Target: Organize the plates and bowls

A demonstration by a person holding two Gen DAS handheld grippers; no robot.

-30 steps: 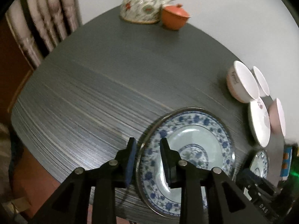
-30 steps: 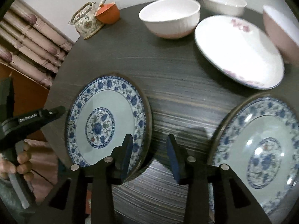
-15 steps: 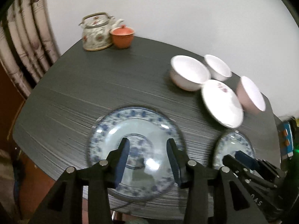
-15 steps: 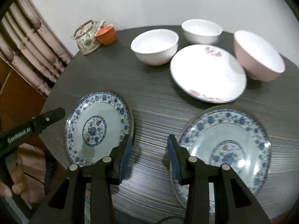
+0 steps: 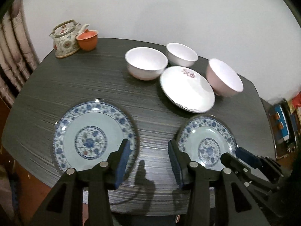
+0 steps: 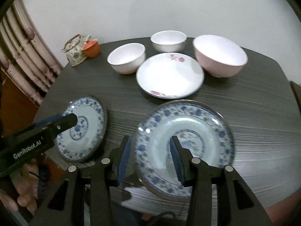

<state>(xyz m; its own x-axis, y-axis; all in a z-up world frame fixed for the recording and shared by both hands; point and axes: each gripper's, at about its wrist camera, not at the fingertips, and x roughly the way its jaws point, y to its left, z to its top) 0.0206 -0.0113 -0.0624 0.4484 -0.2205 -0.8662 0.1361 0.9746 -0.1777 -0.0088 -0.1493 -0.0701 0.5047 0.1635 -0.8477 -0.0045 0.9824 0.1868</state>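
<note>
Fingers first: the left gripper hangs above the surface with its fingers parted and nothing between them, just bare dark tabletop in the gap; its jaws have just been opening. The right gripper is parted about as much and also grips nothing, though its fingers straddle the near-left rim of the right blue-patterned plate in the picture without pressing on it, and whether they hang above it or level with it I cannot tell. The left blue-patterned plate lies flat near the front edge, well apart from its twin. Behind them sits a white plate with pink flowers, empty, flanked by three bowls: a white bowl to its left, a smaller white bowl behind, and a pink bowl to its right. All three bowls show clean, empty insides. Far back left stand a floral teapot and an orange lidded cup, touching.
</note>
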